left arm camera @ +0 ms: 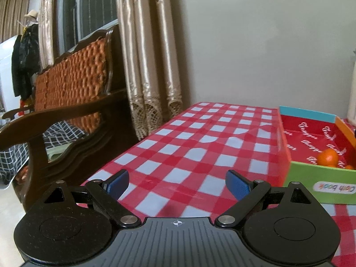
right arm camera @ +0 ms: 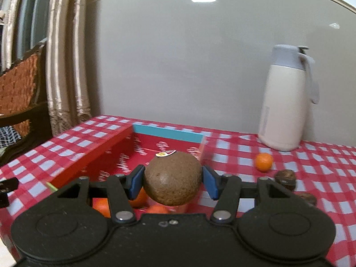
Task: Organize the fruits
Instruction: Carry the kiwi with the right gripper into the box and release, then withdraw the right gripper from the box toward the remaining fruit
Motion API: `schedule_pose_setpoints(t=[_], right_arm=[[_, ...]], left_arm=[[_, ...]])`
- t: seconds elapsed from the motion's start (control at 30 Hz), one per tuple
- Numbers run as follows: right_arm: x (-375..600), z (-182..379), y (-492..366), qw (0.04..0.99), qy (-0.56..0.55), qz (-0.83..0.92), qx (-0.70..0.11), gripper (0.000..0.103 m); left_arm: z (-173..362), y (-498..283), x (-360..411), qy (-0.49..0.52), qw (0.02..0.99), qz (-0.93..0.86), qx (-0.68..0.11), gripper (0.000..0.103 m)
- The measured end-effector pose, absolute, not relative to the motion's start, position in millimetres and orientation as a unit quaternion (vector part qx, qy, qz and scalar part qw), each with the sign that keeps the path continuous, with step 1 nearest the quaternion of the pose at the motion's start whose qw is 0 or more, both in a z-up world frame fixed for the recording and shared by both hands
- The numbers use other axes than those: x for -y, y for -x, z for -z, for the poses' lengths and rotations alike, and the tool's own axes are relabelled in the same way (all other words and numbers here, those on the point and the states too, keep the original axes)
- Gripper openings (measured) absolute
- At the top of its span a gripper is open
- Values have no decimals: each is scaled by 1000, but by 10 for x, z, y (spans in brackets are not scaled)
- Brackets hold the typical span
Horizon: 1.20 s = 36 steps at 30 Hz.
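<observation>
The right tool (right arm camera: 173, 181) grips a round, brown, rough-skinned fruit (right arm camera: 173, 179) between its blue pads, a small sticker on top, held above the open cardboard box (right arm camera: 93, 153). Smooth oranges (right arm camera: 101, 205) lie in the box's red printed interior. One orange (right arm camera: 263, 162) and dark wrinkled fruits (right arm camera: 285, 177) sit on the glossy checked worktop (right arm camera: 322, 166) near a cream jug (right arm camera: 287, 102). The left tool (left arm camera: 177, 184) stands wide open and empty over the worktop, beside the box.
</observation>
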State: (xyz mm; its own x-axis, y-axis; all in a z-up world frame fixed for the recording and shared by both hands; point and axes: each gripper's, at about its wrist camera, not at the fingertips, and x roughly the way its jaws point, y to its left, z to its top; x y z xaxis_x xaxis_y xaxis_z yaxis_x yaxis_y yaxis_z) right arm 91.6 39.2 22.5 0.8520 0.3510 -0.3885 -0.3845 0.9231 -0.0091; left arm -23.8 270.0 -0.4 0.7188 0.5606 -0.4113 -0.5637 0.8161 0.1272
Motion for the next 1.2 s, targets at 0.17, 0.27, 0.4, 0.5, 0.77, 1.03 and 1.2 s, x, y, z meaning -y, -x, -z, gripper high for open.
schedule_pose_setpoints(t=[0.17,0.27,0.4,0.5,0.77,1.03,1.2], right_arm=[[-669,-169,-873,956,48,-219,-188,55],[-812,-111,-875,952,52,-232,-194,55],[-909,-96,-820,952,60,-241,-181,64],[-848,-148,-789,955,50,-240,-167,74],[-552,-224,-815,964,16,-215,-155,75],[-221,-213,-795,970,33,-183,-159,75],[33,-264,-759,973,37,-163,-161,75]], left_arm=[[32,315,-2845,10,922,-314,-225,93],[43,341,-2891,11,921,-318,-226,93],[52,346,-2916,13,921,-317,-226,93],[48,341,-2914,13,922,-314,-226,93],[3,316,-2811,17,926,-306,-218,93],[-82,175,-2458,8,939,-272,-208,93],[-115,87,-2252,5,944,-259,-204,93]])
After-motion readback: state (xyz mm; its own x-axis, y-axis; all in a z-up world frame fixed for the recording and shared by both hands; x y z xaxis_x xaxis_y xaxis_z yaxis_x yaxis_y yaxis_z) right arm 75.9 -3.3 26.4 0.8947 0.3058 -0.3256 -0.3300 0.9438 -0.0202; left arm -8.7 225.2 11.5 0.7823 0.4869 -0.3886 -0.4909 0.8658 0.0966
